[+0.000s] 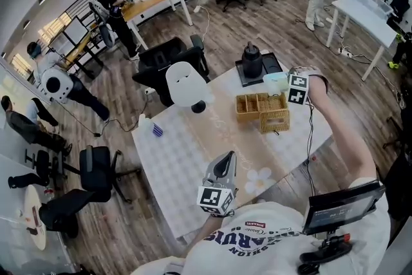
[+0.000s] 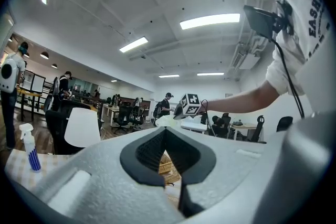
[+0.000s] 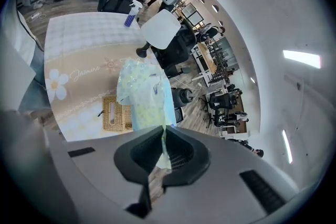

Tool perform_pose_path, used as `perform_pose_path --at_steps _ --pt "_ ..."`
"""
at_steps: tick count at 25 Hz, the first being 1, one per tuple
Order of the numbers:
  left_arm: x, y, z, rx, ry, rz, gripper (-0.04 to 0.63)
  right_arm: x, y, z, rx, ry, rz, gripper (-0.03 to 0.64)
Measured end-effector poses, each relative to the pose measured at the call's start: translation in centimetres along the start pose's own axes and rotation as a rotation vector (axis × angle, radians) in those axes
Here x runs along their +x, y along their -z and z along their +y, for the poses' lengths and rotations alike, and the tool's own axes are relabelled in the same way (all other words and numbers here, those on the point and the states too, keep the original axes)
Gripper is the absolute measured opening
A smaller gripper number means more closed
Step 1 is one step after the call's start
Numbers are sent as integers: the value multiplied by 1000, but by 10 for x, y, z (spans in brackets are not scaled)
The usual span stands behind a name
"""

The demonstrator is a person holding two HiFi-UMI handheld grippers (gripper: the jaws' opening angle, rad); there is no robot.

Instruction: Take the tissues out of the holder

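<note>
Tissue pack (image 3: pixel 144 94) is hanging from the right tongs (image 3: pixel 164 131), pinched by its edge to clear the wicker holder (image 1: pixel 264 111) at the desk's (image 1: pixel 174 164) two o'clock; left tongs (image 1: pixel 225 161), pressed together empty, are hovering at six.

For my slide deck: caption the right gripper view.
Right claw shut on a tissue pack, held clear of the wicker holder.

Bright ceiling lts (image 2: pixel 210 21); fisheye-warped edges

Pale green tissue pack (image 3: pixel 144 94) hangs in mid-air; woven wicker holder (image 3: pixel 116 113) stands below it, apart.
</note>
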State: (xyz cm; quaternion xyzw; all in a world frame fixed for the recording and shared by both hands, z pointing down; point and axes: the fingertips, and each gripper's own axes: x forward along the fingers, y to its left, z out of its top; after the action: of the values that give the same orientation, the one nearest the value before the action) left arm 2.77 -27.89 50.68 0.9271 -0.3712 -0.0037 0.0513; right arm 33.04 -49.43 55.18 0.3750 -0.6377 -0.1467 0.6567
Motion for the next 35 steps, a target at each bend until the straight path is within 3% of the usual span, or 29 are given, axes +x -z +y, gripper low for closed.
perform_pose_path --at_steps 13,35 --pt "-5 -3 -29 22 81 13 3 -31 9 17 23 0 15 6" --pt "-21 2 -29 20 84 23 3 -37 7 32 25 2 25 6"
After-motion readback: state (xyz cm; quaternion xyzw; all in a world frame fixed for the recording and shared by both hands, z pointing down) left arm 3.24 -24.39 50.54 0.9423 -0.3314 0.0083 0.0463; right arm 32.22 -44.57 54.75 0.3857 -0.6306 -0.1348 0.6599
